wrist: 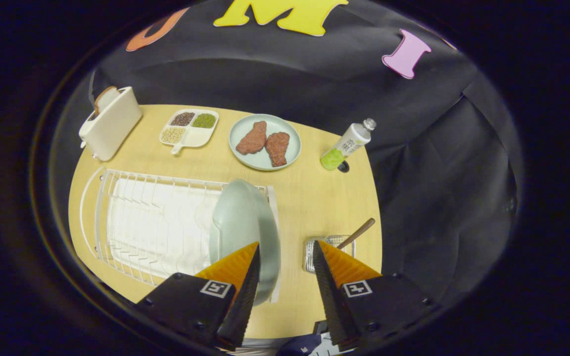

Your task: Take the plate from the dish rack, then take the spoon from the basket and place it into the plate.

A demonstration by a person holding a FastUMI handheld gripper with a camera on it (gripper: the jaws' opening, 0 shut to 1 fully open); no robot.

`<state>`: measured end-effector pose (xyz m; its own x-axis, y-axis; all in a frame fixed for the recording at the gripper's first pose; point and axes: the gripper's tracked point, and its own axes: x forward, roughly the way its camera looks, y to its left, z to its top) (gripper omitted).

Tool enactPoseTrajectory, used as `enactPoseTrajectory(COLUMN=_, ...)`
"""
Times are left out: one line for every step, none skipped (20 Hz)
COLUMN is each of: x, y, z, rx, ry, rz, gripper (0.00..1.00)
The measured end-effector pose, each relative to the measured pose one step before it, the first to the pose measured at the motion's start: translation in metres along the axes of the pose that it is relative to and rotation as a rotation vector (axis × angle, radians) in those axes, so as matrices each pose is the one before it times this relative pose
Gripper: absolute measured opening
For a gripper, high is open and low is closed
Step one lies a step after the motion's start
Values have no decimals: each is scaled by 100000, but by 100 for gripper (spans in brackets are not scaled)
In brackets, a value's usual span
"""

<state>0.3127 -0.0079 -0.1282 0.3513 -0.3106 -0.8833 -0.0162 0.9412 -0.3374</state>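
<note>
Pale green plate (243,222) judged stiff, glazed, slippery, breakable; best gripped at thin upper rim. Stood on edge at right end of white dish rack (156,222) on counter (314,193). Hand-held gripper (285,254) held apart, empty; plate seen just ahead of left finger, not between fingers.

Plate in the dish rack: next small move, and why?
Probably ease the hand-held gripper forward and toward the plate so its fingers straddle the rim. The plate stands on edge at the end of the dish rack, the fingers are open with nothing between them, and one finger overlaps the plate's edge. The spoon in the basket comes later.
</note>
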Motion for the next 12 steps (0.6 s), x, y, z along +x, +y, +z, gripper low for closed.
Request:
enactPoseTrajectory(x=138, y=205, z=46, rx=1522, ry=2104, rz=956, gripper=61)
enactPoseTrajectory(x=93, y=58, z=162, rx=550, ry=845, rz=1001, gripper=56)
enactPoseTrajectory(x=496, y=350, z=-53, rx=-258, ry=1658, rz=1881, gripper=51)
enactPoseTrajectory(x=367, y=739, z=-285, rx=-410, ry=2540, rz=3468, gripper=46)
enactPoseTrajectory(x=394, y=748, z=-534, rx=-1690, ry=3217, rz=3526, gripper=40)
enactPoseTrajectory(x=252, y=596, z=-201, rx=-849, ry=1956, rz=1968, gripper=37)
enactPoseTrajectory(x=701, y=443, z=-468, rx=580, ry=2369, rz=770, gripper=37)
enactPoseTrajectory(x=208, y=-61, z=139, rx=901, ry=-501, rz=-2540, gripper=36)
enactPoseTrajectory(x=-144, y=207, z=81, rx=242, ry=-1228, rz=-765, gripper=35)
enactPoseTrajectory(x=-198, y=200, z=-13, rx=3, ry=-328, rz=-1935, gripper=32)
enactPoseTrajectory(x=-321, y=99, z=-115, rx=-334, ry=-607, rz=-2010, gripper=31)
enactPoseTrajectory(x=-543, y=-47, z=93, rx=-748, ry=-1187, rz=-2328, gripper=29)
